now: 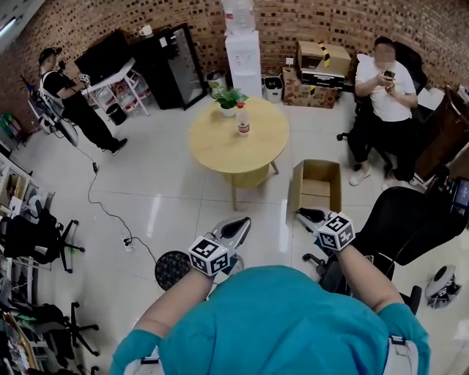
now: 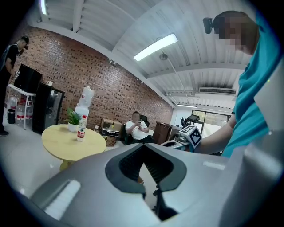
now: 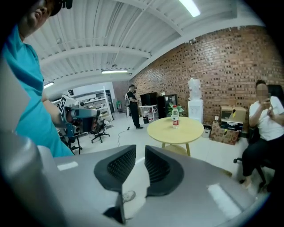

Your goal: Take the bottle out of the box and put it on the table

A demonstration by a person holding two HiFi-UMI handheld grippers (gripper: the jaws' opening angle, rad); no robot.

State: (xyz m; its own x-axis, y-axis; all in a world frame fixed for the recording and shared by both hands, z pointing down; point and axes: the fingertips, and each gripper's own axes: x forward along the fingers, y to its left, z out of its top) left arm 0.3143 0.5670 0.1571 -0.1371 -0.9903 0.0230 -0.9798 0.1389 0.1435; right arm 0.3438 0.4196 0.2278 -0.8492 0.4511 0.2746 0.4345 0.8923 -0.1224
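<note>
Upper centre: a white water dispenser (image 1: pixel 242 62) against the brick wall (image 1: pixel 88 22), with a potted plant (image 1: pixel 229 99) just below it in the frame. Left of the dispenser: a black glass-door cabinet (image 1: pixel 172 66). Upper left: a standing person in black (image 1: pixel 73 99) beside a white desk (image 1: pixel 117 79). Upper right: a seated person in a white shirt (image 1: pixel 385 102) holding a phone, with stacked cartons (image 1: pixel 319 69) to the left. Left centre: a cable (image 1: pixel 95 194) crossing the pale tiled floor (image 1: pixel 168 198) to a power strip (image 1: pixel 127 242). Lower centre: a round black stool (image 1: pixel 172 269). Right edge: a black office chair (image 1: pixel 418 220).
</note>
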